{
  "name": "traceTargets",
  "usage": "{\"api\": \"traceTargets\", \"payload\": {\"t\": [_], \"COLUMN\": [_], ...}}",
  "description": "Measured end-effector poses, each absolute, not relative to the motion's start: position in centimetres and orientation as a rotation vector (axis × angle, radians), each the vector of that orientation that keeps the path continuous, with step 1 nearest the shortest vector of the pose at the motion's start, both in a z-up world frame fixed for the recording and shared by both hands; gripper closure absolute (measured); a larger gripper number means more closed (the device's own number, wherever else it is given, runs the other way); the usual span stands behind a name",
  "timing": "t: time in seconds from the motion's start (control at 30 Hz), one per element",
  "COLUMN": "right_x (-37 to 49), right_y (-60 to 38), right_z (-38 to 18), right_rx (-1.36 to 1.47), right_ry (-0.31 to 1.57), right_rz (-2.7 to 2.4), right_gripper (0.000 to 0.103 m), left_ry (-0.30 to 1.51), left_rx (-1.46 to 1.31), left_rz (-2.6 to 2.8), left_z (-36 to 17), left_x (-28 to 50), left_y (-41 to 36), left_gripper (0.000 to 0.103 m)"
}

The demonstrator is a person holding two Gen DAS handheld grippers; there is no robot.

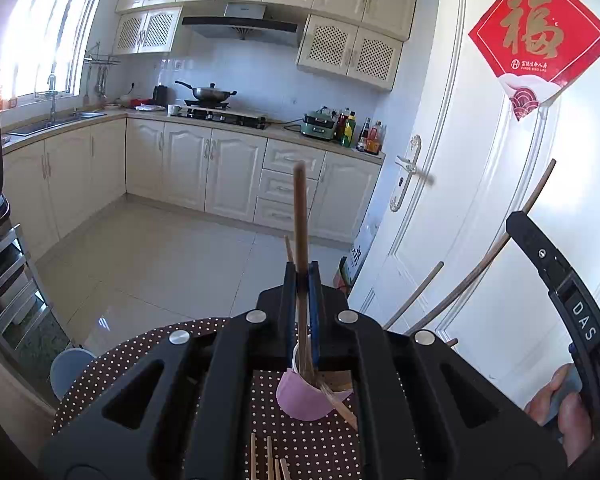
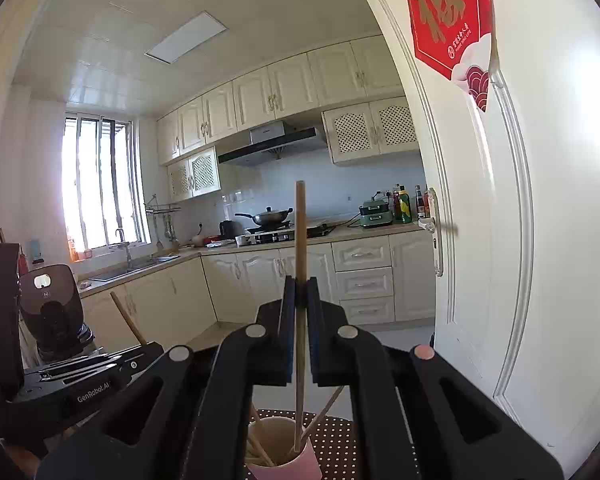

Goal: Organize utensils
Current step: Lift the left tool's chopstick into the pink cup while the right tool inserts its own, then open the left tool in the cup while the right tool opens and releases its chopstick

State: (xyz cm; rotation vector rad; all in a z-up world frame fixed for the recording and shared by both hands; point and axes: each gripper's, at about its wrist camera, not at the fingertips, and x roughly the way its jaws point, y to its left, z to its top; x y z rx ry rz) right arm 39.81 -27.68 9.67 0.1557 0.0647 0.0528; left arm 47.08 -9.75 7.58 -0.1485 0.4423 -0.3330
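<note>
holding: each gripper pinches one upright chopstick
left gripper (image 1: 301,276): jaws clamped on a dark chopstick (image 1: 300,216)
right gripper (image 2: 300,288): jaws clamped on a pale chopstick (image 2: 300,240), lower end inside the pink cup (image 2: 288,466)
table (image 1: 140,360): dotted cloth under the cup

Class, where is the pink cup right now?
The pink cup stands on the dotted tablecloth, bottom centre of both wrist views, under the fingers, with chopsticks inside.
</note>
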Motion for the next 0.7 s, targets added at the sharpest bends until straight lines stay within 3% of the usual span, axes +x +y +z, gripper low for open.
{"api": "traceTargets", "payload": {"t": [0.53,0.63,0.7], "right_x": [40.8,40.8,40.9], "right_y": [-26.6,-26.5,-26.5], "right_z": [7.4,6.9,6.5], "right_rx": [0.142,0.138,0.138], "right_ry": [0.161,0.181,0.196], "right_rz": [0.096,0.097,0.099], "right_gripper": [0.099,0.099,0.099], "left_ry": [0.497,0.496,0.482], "left_rx": [-0.082,-0.077,-0.075], "left_rz": [-0.345,-0.339,-0.327], "left_z": [6.8,6.7,6.7], "left_x": [46.9,46.7,46.4], "left_y": [-10.5,-10.6,-10.6], "left_gripper": [0.095,0.080,0.044]}}
